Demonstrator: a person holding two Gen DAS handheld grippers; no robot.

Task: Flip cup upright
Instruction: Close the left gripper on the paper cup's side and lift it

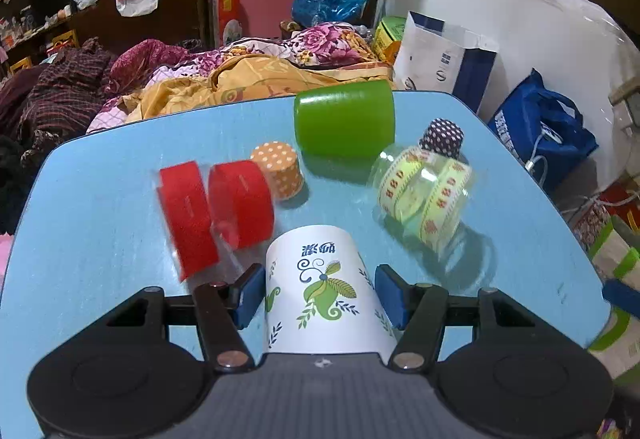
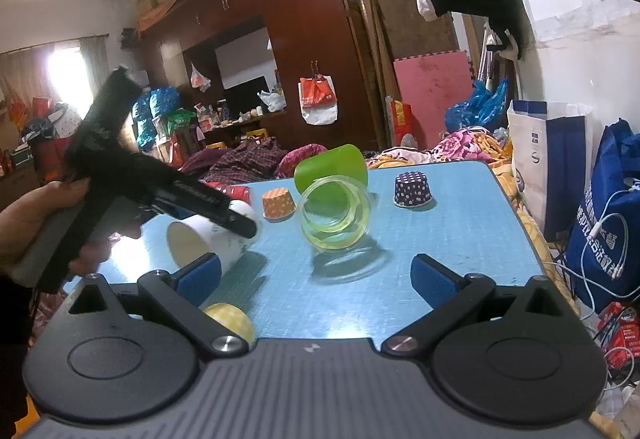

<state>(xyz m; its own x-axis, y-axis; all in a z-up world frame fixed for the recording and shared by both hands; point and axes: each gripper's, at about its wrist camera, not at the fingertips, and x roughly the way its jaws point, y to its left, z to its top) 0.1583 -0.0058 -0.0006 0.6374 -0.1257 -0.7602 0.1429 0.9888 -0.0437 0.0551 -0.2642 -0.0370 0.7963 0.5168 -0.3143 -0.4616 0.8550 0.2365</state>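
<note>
A white paper cup (image 1: 322, 295) with a green leaf print lies on its side on the blue table (image 1: 100, 231), its open mouth toward me. My left gripper (image 1: 320, 295) has its blue pads on both sides of the cup, touching or nearly touching its wall. In the right wrist view the same cup (image 2: 208, 239) lies at the left with the left gripper (image 2: 240, 221) over it. My right gripper (image 2: 316, 277) is open and empty above the near table edge.
A green cup (image 1: 344, 123) and a clear jar with ribbon (image 1: 424, 195) lie on their sides. Two red rolls (image 1: 216, 207), an orange dotted cup (image 1: 280, 175) and a dark dotted cup (image 2: 412, 189) stand nearby. A yellow ball (image 2: 232, 319) sits by the right gripper.
</note>
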